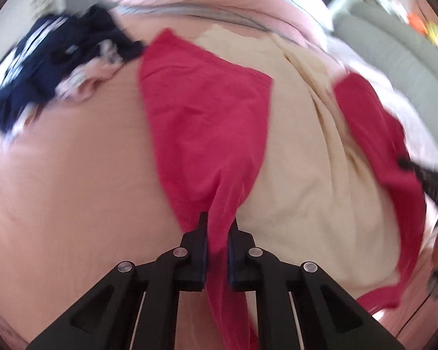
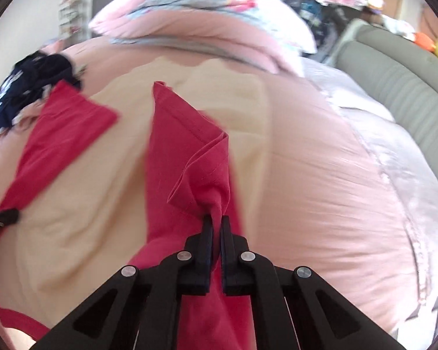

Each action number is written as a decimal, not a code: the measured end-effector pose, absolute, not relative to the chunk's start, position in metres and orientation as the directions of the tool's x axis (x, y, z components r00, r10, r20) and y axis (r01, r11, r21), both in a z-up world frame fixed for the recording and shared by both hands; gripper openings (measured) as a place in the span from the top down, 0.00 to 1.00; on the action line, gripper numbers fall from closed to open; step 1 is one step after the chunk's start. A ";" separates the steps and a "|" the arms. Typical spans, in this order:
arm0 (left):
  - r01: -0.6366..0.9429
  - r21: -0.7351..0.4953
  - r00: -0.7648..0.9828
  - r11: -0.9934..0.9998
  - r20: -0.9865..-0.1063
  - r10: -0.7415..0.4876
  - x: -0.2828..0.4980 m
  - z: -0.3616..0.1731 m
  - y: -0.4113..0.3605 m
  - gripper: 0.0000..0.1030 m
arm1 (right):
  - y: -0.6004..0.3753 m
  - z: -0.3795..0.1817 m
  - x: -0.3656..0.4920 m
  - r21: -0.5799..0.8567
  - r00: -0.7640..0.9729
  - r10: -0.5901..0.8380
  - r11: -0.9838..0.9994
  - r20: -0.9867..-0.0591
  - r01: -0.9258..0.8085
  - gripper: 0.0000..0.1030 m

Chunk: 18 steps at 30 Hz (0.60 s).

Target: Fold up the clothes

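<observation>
A cream shirt (image 1: 306, 180) with red sleeves lay flat on the pink bed (image 1: 73, 175). The left tongs (image 1: 219, 221) were pinching one red sleeve (image 1: 201, 122), and the right tongs (image 2: 216, 221) were pinching the other red sleeve (image 2: 184, 145). Both sleeves were folded in over the cream part. A dark blue pile of clothes (image 1: 43, 67) sat far off on the left.
</observation>
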<state>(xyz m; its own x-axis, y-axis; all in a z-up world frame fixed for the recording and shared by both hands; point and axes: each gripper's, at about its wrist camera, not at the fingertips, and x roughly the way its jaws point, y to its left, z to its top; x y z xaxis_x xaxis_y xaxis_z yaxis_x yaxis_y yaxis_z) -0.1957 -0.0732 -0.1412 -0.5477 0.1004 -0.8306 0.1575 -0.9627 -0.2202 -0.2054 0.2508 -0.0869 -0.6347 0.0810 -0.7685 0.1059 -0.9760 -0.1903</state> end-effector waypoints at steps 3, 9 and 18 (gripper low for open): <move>0.238 -0.175 -0.579 -0.955 -0.815 0.005 -0.177 -0.126 -0.091 0.92 | 0.311 -0.087 -0.200 -0.183 -0.615 0.166 -0.983 -0.771 -0.036 0.99; 0.356 -0.146 -0.482 -0.923 -0.875 -0.047 -0.159 -0.136 -0.122 0.89 | 0.415 -0.107 -0.172 -0.173 -0.484 0.294 -0.945 -0.825 -0.279 0.99; 0.222 -0.220 -0.623 -0.950 -0.782 0.035 -0.166 -0.088 -0.091 0.65 | 0.454 -0.110 -0.127 0.190 -0.506 0.079 -0.869 -0.859 -0.457 0.64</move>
<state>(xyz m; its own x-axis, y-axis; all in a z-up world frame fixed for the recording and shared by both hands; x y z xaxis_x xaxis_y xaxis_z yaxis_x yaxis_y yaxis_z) -0.1655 -0.0914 -0.0878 -0.6226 0.0352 -0.7817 0.2222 -0.9499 -0.2197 -0.1272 0.4542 -0.1097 -0.5064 0.0789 -0.8587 -0.4571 -0.8689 0.1898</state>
